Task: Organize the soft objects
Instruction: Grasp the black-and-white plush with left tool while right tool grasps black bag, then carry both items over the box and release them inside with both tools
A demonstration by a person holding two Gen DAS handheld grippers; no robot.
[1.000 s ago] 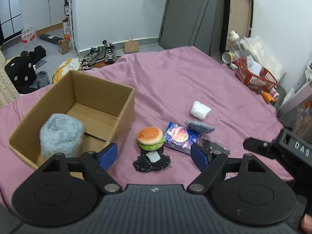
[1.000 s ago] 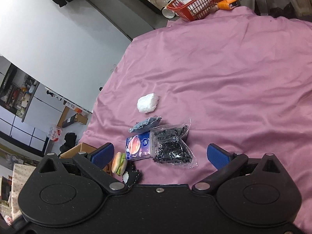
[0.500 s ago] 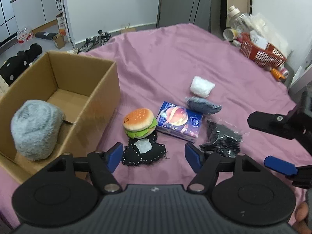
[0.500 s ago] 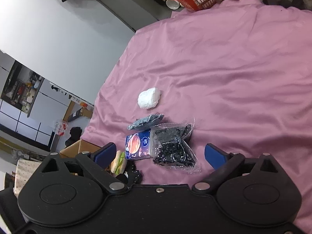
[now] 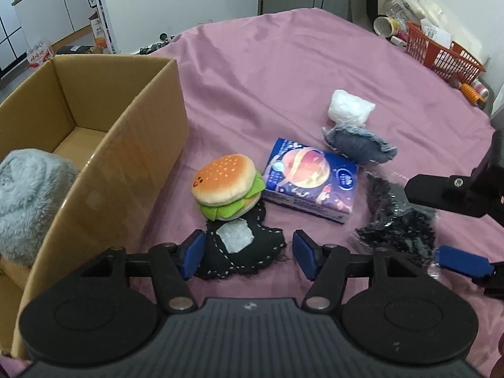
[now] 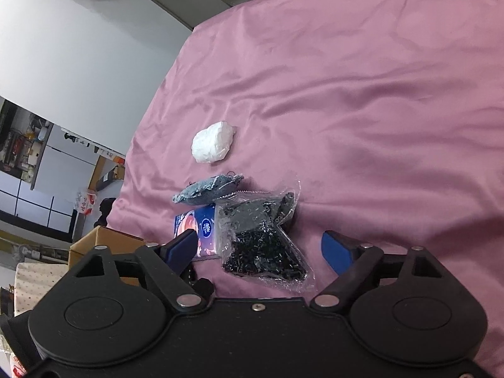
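Left wrist view, L to R. Cardboard box (image 5: pixel 126 145) at far left on the pink bed sheet (image 5: pixel 283 63), open top; grey fluffy bundle (image 5: pixel 28 201) inside, against near wall. Just right of box: burger plush (image 5: pixel 226 186), upright, its lower edge touching a black stitched patch (image 5: pixel 242 252) w/ a pale square in the middle. Left gripper (image 5: pixel 245 253) fingers spread wide, nothing held; patch lies between the blue pads, left pad (image 5: pixel 192 252) at or just over its left edge, right pad just clear of its right edge. Cannot tell if gripper touches the fabric. Burger sits just beyond the fingertips.

Right of burger: blue tissue pack (image 5: pixel 310 179), flat. Behind it a denim pouch (image 5: pixel 359 141), then a white wad (image 5: pixel 349 108), touching or nearly. Far back right: red basket (image 5: pixel 441 53) w/ bottles.

Clear bag of black bits (image 5: pixel 400 220) lies right of the tissue pack. Right gripper (image 6: pixel 263 247) fingers also wide apart, empty; in right wrist view the bag (image 6: pixel 261 239) sits between the two pads, nearer the left one, bag end closest to the camera running down toward the gripper body. Tissue pack (image 6: pixel 201 230) touches bag's left side, partly behind left pad (image 6: pixel 182 245). Denim pouch (image 6: pixel 208 190) and white wad (image 6: pixel 214 146) beyond the fingertips.
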